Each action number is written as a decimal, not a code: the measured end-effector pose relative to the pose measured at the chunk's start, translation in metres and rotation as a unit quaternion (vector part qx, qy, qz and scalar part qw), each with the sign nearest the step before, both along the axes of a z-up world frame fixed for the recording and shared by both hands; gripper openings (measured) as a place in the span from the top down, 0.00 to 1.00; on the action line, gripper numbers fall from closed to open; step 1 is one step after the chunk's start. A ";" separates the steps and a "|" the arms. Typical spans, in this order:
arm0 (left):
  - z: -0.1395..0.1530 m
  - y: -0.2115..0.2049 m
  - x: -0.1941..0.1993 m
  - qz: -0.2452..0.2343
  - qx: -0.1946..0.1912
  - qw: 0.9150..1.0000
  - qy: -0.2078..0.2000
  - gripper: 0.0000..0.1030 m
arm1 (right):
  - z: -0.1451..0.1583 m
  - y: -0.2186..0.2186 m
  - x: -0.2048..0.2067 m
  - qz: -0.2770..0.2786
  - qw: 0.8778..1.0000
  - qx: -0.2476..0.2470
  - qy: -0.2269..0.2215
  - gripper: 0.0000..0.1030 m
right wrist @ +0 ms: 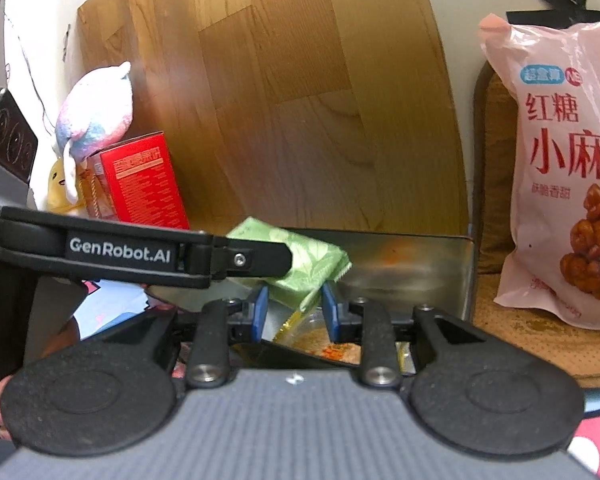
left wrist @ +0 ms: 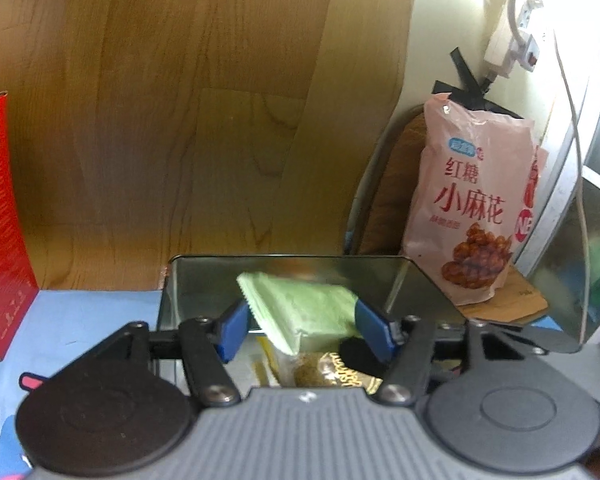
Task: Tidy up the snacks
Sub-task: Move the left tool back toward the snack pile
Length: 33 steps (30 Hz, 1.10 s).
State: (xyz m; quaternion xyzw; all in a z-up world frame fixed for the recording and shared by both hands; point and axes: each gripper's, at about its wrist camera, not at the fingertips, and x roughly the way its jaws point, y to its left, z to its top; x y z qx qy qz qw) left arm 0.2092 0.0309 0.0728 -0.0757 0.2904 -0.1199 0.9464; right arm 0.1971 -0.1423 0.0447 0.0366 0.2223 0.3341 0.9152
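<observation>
Far left, a red box (left wrist: 0, 220) stands upright on the blue-covered surface (left wrist: 92, 312), well clear of the work.

Centre, an open metal tin (left wrist: 204, 280) sits against the wooden board. It already holds wrapped snacks, among them a brown one (left wrist: 328, 372) at the near side.

The green packet (left wrist: 300, 304) hangs tilted over the tin's opening, above those snacks and not yet resting on them.

The left tool (left wrist: 302, 320) stands about half wide with the packet spanning the gap. Whether its pads (left wrist: 232, 328) press on the packet cannot be told.

The right tool (right wrist: 295, 304) is narrow and appears to nip the packet's lower corner.

Right, a pink bag (left wrist: 472, 208) stands on a mat just beside the tin, leaning back against the wall.

Judged step: placing the green packet into the tin.

Risks:
- Both tools work the same small packet. An uneven release could swing it on the remaining grip and tip it over the tin's edge onto the surface.
- A pull from both sides could tear the crimped seam.
- The tools are crowded together and may knock each other.
- A nudge to the tin could topple the pink bag.
</observation>
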 end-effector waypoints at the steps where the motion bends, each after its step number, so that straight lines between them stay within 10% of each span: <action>1: -0.001 0.001 0.001 0.003 0.001 1.000 0.003 0.42 | 0.000 -0.001 0.000 -0.001 1.000 0.001 0.000 0.67; 11: 0.004 0.006 -0.026 0.023 0.013 1.000 -0.009 0.38 | 0.004 -0.008 -0.025 -0.011 1.000 0.019 -0.013 0.66; 33: -0.043 0.044 -0.212 0.115 0.044 0.991 -0.058 0.31 | -0.019 0.008 -0.164 -0.032 0.999 0.040 -0.007 0.58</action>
